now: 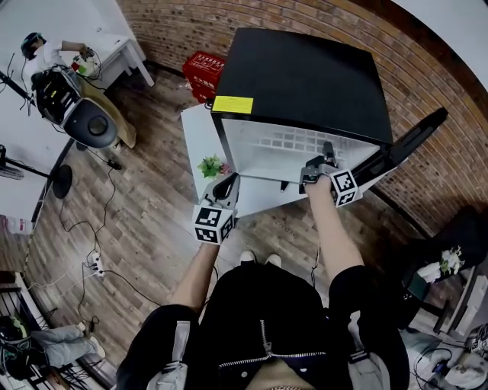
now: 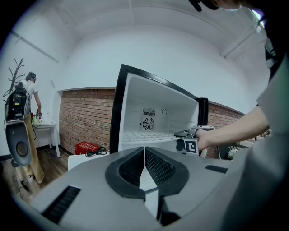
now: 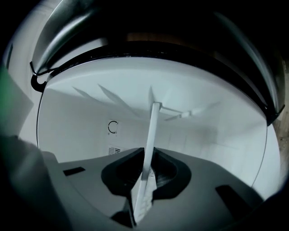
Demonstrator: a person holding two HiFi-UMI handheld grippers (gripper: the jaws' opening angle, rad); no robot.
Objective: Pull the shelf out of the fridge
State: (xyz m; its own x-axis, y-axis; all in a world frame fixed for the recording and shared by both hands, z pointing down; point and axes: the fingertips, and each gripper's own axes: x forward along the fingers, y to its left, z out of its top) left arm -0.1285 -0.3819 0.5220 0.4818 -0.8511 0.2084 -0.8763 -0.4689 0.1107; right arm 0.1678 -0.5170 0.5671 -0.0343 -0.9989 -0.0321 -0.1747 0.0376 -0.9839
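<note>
Left gripper (image 1: 226, 187), jaws closed and empty, idle before black-cased, white-lined fridge (image 1: 305, 72). Right gripper (image 3: 146, 169) clamps white slotted plastic shelf (image 1: 290, 145) at fridge mouth; best pulled level, straight outward, no twisting.

Matt black box-shaped fridge (image 1: 305, 76), smooth white plastic lattice shelf (image 1: 293, 142), rough red brick wall (image 1: 206, 23), worn wood-plank floor (image 1: 145, 228).

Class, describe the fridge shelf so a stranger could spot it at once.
Start at the black-topped mini fridge, door open. Inside its white cavity sits the shelf: a flat white grid, the only one, its front edge clamped by the right gripper.
</note>
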